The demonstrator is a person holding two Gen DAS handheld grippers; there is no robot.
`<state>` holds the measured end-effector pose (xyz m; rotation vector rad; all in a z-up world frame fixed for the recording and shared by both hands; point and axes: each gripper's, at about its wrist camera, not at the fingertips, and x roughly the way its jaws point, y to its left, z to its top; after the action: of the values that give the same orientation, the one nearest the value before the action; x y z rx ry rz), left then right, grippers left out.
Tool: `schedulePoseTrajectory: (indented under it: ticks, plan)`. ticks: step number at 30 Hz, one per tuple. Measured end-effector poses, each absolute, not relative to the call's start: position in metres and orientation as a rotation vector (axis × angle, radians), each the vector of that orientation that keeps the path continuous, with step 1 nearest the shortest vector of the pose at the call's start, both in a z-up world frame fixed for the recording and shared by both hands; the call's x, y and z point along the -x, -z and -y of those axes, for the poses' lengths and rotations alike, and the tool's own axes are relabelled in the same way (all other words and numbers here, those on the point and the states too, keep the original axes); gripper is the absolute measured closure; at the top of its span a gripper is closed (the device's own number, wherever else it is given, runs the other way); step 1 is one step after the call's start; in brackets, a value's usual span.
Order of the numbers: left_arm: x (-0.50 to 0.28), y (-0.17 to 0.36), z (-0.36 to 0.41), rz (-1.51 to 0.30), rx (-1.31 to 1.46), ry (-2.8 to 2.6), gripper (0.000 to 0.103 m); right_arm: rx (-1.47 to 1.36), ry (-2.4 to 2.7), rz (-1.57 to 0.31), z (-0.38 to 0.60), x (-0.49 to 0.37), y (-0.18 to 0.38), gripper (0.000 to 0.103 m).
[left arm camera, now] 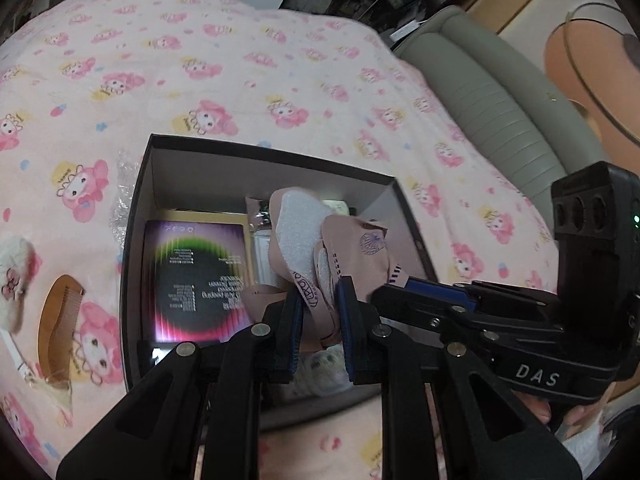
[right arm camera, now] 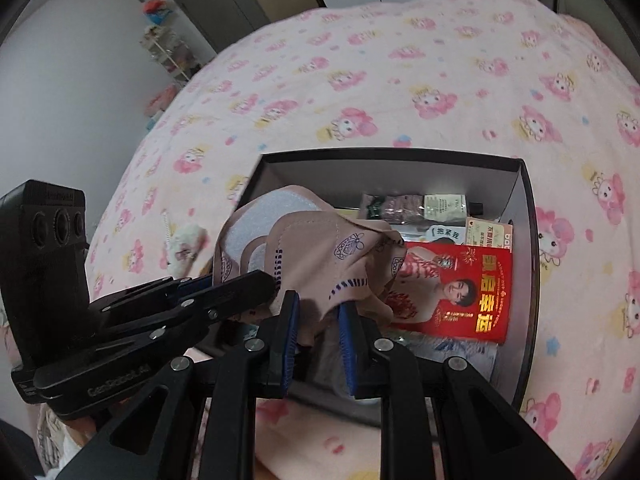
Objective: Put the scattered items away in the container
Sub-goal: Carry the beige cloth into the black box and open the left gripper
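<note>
Pink cartoon-print blanket (left arm camera: 248,80) covers the bed under everything. At far left in the left wrist view a fluffy white toy (left arm camera: 16,276) lies on it, with a wooden comb (left arm camera: 56,328) just beside it to the right, both outside the box. Next comes the dark box (left arm camera: 138,216), open on top, standing on the blanket. Inside against its left wall lies a black and purple booklet (left arm camera: 196,280) with a green ring on it. Right of that, a beige cloth (left arm camera: 316,248) with white padded patches and small purple prints hangs over the box's inside. The left gripper (left arm camera: 318,320) is clamped on the cloth's lower edge, its blue pads pressing the fabric from both sides. Just right of it the right gripper (left arm camera: 436,300) comes in from the side, pinching the same cloth. Beyond, at far right, a grey cushioned edge (left arm camera: 480,92) borders the bed.

In the right wrist view the left gripper (right arm camera: 224,284) comes in from the left and grips the cloth (right arm camera: 320,256); the right gripper (right arm camera: 318,324) is closed on a bunched fold of it. Right of the cloth, a red packet (right arm camera: 468,292) with gold characters lies flat in the box (right arm camera: 528,208), and small sachets (right arm camera: 404,204) lie along the far wall.
</note>
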<state>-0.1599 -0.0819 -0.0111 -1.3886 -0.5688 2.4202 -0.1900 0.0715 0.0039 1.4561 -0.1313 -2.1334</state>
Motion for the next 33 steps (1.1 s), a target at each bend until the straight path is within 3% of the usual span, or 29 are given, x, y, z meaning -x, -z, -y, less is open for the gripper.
schedulePoseTrajectory:
  ticks: [9,17,24,30,33]
  plan:
    - [0.179,0.037,0.111,0.489,1.592,-2.588,0.081,-1.533,2.148,0.239,-0.084,0.222,0.037,0.086]
    - [0.154,0.025,0.089,0.415,1.379,-2.567,0.074,-1.573,2.070,0.157,-0.072,0.219,0.054,0.086]
    - [0.166,0.044,0.080,0.389,1.591,-2.497,0.073,-1.598,1.991,-0.010,-0.043,0.211,0.072,0.086]
    - [0.171,0.051,0.082,0.371,1.748,-2.463,0.073,-1.590,2.244,-0.086,-0.067,0.225,0.064,0.086]
    - [0.154,0.034,0.072,0.366,1.665,-2.451,0.068,-1.573,2.326,0.011,-0.093,0.231,0.054,0.086]
